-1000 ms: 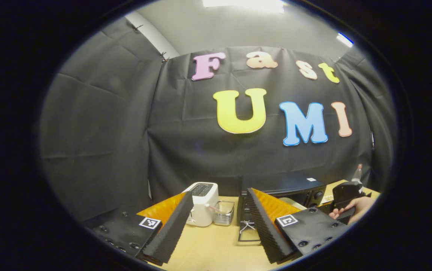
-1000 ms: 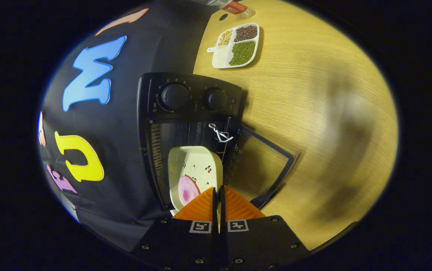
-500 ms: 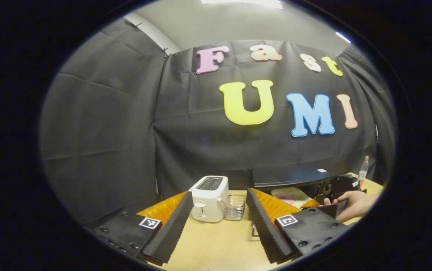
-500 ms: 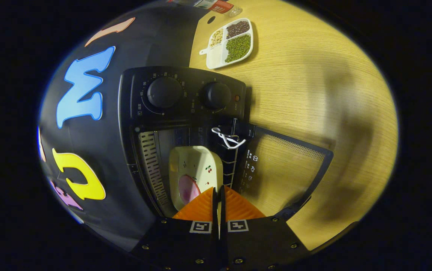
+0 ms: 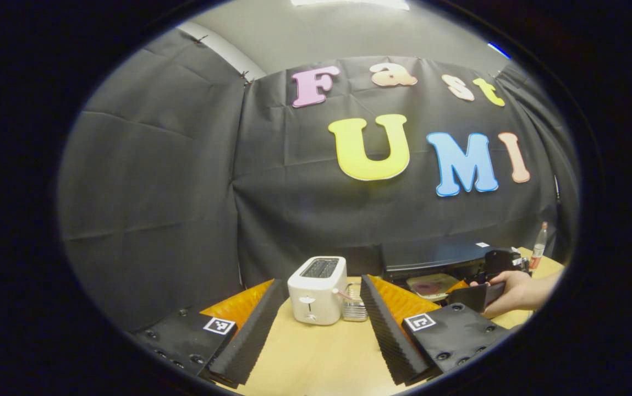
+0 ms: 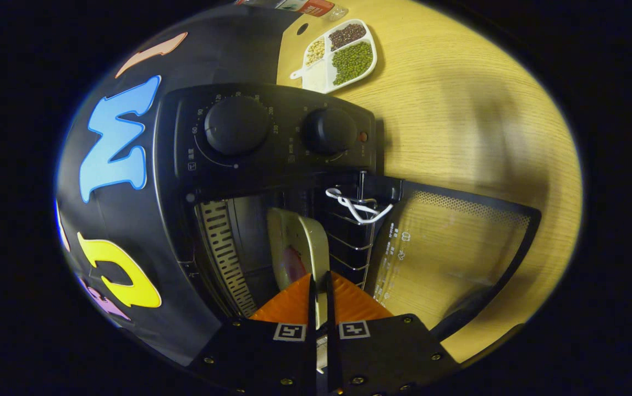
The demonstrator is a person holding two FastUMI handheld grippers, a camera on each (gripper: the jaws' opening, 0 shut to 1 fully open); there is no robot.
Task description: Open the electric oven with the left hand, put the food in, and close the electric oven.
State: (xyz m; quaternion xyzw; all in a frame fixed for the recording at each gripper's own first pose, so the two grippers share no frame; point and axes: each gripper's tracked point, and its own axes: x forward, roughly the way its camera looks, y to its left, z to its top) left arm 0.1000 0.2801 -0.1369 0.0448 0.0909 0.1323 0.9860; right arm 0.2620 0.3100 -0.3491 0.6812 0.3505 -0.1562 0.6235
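Right gripper [image 6: 320, 286] fingers clamp the rim of the dish [image 6: 299, 247] — dish partly inside the oven [image 6: 271, 143], door [image 6: 448, 247] open. Left gripper [image 5: 316, 324] fingers spread, empty, short of the toaster [image 5: 317, 289].

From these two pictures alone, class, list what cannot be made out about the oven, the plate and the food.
- Food: right gripper view, plate seen nearly edge-on, so its kind is unclear.
- Oven interior: same view, dark; whether the plate rests on the rack cannot be told.
- Oven door: its handle is cut off by the right gripper.
- Left gripper view: oven front hidden behind a hand.
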